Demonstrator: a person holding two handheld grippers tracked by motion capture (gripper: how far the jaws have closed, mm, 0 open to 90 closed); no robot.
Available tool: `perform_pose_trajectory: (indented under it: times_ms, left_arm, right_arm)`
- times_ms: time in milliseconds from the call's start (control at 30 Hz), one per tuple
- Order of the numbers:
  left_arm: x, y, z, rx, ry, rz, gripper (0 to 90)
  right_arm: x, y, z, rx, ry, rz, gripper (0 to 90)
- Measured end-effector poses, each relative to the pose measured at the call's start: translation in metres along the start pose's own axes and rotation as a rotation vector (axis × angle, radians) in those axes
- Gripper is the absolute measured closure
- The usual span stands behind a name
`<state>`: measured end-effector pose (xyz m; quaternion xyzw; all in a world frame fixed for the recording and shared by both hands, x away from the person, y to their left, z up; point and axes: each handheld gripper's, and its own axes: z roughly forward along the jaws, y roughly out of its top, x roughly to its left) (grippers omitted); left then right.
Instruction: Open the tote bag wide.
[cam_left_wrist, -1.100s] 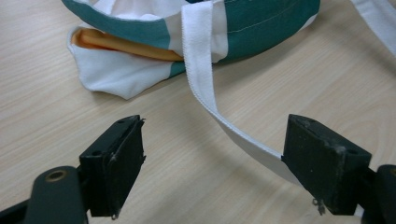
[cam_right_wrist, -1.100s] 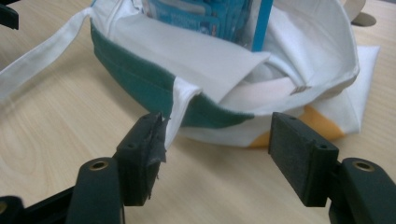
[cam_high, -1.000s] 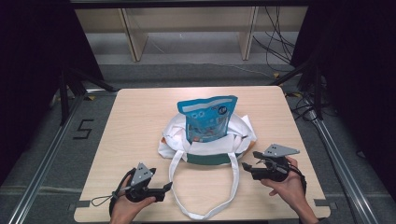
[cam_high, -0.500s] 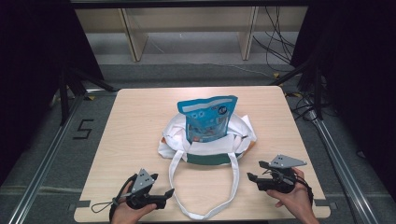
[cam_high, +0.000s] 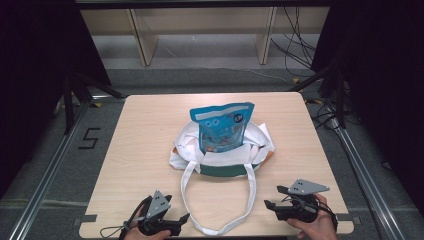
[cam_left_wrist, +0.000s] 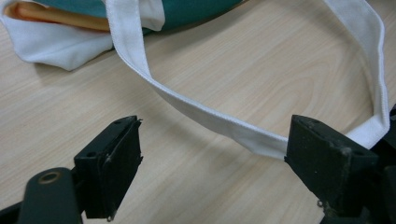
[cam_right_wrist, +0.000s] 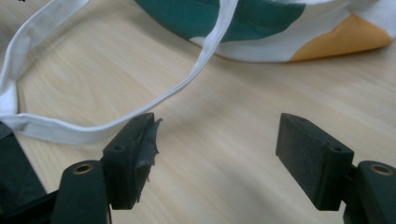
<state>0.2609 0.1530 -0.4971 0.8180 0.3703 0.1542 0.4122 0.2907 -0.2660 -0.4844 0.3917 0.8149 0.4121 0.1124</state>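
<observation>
Left gripper view: the left gripper (cam_left_wrist: 212, 163) hangs low over the pale wooden table (cam_left_wrist: 210, 84) with its black jaws spread wide and nothing between them. The white strap handle (cam_left_wrist: 224, 128) of a tote bag (cam_left_wrist: 187, 11) runs across the wood just beyond the jaws, passing behind the tip of the jaw at the right of this view.

In the right gripper view, the right gripper (cam_right_wrist: 217, 149) is likewise wide apart and empty above the table, the same strap curving past just beyond the jaw at the left of that view. That jaw's pad looks frayed at its edge. Farther off lies the bag's green, white and orange cloth.

In the high view both grippers sit near the table's near edge, one at each side of the strap loop. The tote lies mid-table, and a blue snack pouch (cam_high: 222, 127) stands upright in its mouth.
</observation>
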Motion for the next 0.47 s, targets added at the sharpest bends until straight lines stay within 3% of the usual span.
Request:
perform_pose_trajectory:
  times_ms: [33, 67, 167, 233, 267, 333, 433, 467]
  left_arm:
    - [-0.0008, 0.0, -0.0012, 0.011, -0.002, 0.005, 17.2]
    - [-0.0021, -0.0008, -0.001, 0.004, -0.008, 0.007, 17.2]
    - [-0.0034, -0.0016, 0.0, 0.013, -0.008, 0.018, 17.3]
    - [-0.0001, -0.0011, 0.0002, 0.02, 0.005, 0.047, 17.2]
    - [-0.0018, -0.0018, 0.0006, 0.014, 0.002, 0.008, 17.2]
    - [-0.0002, -0.0012, 0.0002, 0.014, 0.007, 0.034, 17.2]
    - [-0.0012, -0.0018, 0.001, 0.015, 0.006, 0.016, 17.2]
    - [-0.0013, -0.0016, 0.0006, 0.019, 0.009, 0.016, 17.2]
  right_arm:
    - [0.001, -0.002, -0.0003, 0.001, 0.0, 0.0, 29.9]
    - [-0.0019, -0.0029, -0.0003, -0.003, 0.003, -0.045, 29.9]
    - [0.0022, -0.0062, -0.003, 0.008, 0.004, -0.01, 29.9]
    - [-0.0015, -0.007, -0.0017, -0.001, 0.012, -0.045, 29.9]
    - [-0.0002, -0.0078, -0.0028, 0.009, -0.001, -0.025, 29.8]
    - [0.0009, -0.0085, -0.0022, 0.018, 0.009, -0.013, 29.7]
    - [-0.0011, -0.0083, -0.0016, 0.015, 0.0, -0.043, 29.6]
    - [0.0005, -0.0086, -0.002, 0.022, 0.0, -0.028, 29.6]
